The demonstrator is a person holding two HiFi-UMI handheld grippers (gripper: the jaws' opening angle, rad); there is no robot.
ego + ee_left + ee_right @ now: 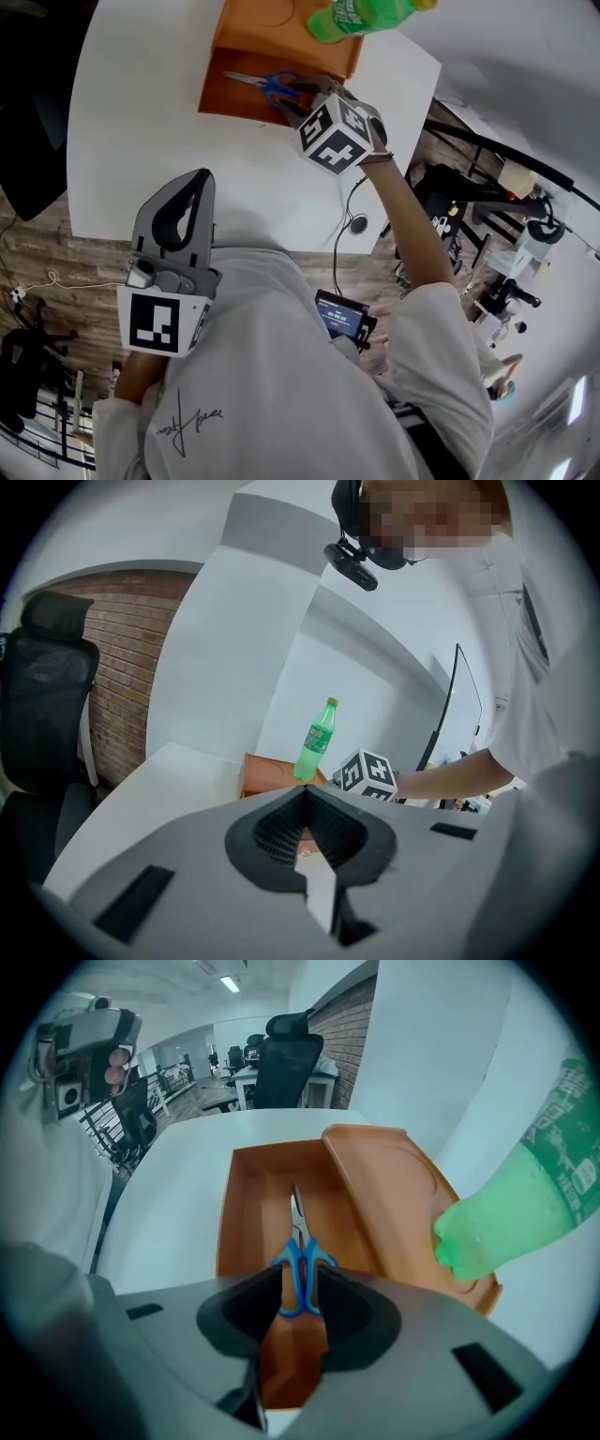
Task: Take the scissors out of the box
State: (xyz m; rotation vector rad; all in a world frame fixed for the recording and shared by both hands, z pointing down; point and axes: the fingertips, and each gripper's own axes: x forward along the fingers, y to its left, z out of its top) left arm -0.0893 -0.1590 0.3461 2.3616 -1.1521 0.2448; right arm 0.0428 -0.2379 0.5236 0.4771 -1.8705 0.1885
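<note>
Scissors [267, 84] with blue handles lie flat in the open orange box [234, 96] at the far side of the white table [131, 112]. My right gripper [302, 101] points steeply down into the box. In the right gripper view its jaws stand open on either side of the blue handles of the scissors [296, 1215], apart from them, above the box floor [246, 1204]. My left gripper [201, 178] hovers over the near table edge, its tips together and holding nothing. From the left gripper [305, 791] the box [267, 775] shows ahead.
A green plastic bottle [361, 17] stands on the box's folded-back lid [394, 1194], just right of my right gripper. A cable with a round puck [356, 223] hangs at the near table edge. A black office chair [47, 714] stands left of the table.
</note>
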